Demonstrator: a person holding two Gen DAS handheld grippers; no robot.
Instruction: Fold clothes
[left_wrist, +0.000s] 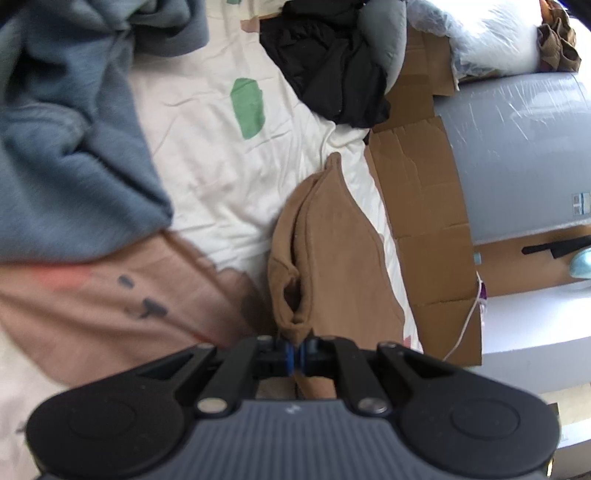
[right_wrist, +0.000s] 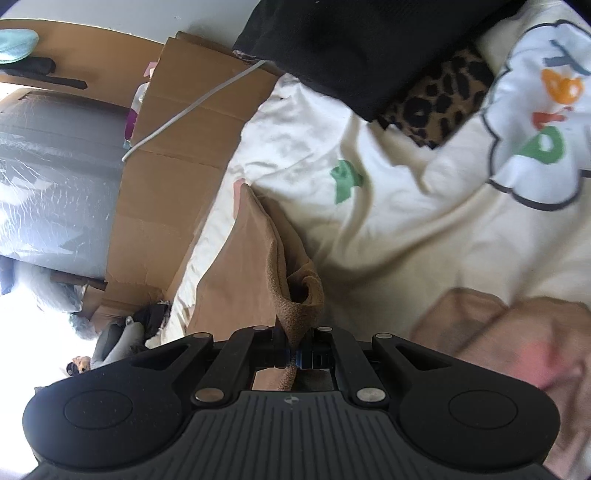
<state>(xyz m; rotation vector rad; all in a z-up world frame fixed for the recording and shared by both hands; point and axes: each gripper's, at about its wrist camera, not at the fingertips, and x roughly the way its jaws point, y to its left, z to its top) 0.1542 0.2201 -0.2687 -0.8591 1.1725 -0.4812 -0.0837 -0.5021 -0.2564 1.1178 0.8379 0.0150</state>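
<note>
Two wrist views look down on a cream bedsheet (left_wrist: 221, 155) printed with green and pink patches, which fills most of each picture. Along the bed's edge lies flattened brown cardboard (left_wrist: 417, 206), and beyond it a grey bundle wrapped in clear plastic (left_wrist: 524, 155). A blue-grey sweatshirt (left_wrist: 70, 147) is heaped at the left of the left view, with a black garment (left_wrist: 325, 66) bunched further up the sheet. In the right view a leopard-print cloth (right_wrist: 436, 107) shows just under the edge of a black garment, beside a white printed panel (right_wrist: 535, 122); whether that panel is a pillow or a shirt cannot be told through the blur. A white cable (right_wrist: 192, 107) crosses the cardboard. The tan garment (left_wrist: 332, 258), the piece being folded, is doubled over near the bed's edge, a sleeve opening facing each camera. The left gripper (left_wrist: 297, 356) is closed tight on one corner of its fabric. The right gripper (right_wrist: 293, 356) likewise pinches another corner of it, the cloth passing between the blue pads.
</note>
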